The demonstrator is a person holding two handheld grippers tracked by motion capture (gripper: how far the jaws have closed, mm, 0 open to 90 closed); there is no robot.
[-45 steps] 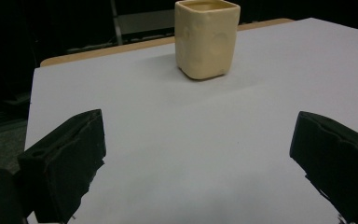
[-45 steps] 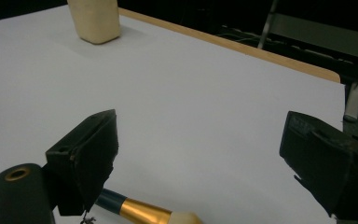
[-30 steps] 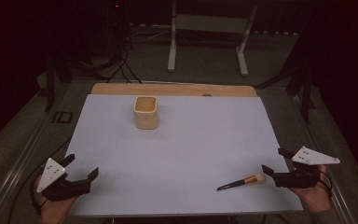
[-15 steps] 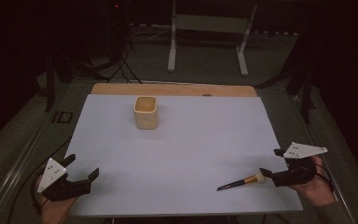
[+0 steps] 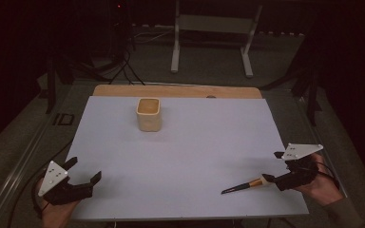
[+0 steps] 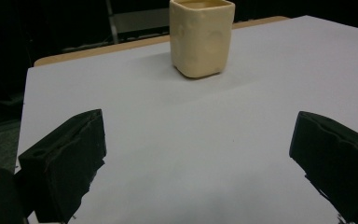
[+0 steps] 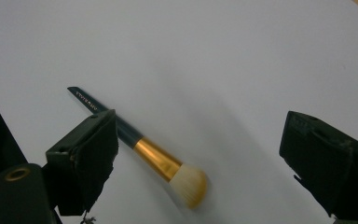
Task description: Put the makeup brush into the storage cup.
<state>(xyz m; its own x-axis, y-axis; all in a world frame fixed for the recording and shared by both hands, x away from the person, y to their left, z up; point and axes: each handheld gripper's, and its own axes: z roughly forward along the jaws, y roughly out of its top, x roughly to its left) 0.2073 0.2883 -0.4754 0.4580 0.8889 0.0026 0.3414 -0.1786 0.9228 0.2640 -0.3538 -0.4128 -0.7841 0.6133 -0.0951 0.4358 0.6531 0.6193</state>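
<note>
One brush [image 5: 244,184] lies near sheet's [image 5: 195,142] front edge.

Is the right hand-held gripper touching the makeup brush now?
Cannot tell. In the right gripper view, one open jaw of the right hand-held gripper overlaps the makeup brush handle, but contact or gap is not plain.

High view overhead, facing forward; 2 gripper views low, close over sheet [image 5: 180,156].
</note>
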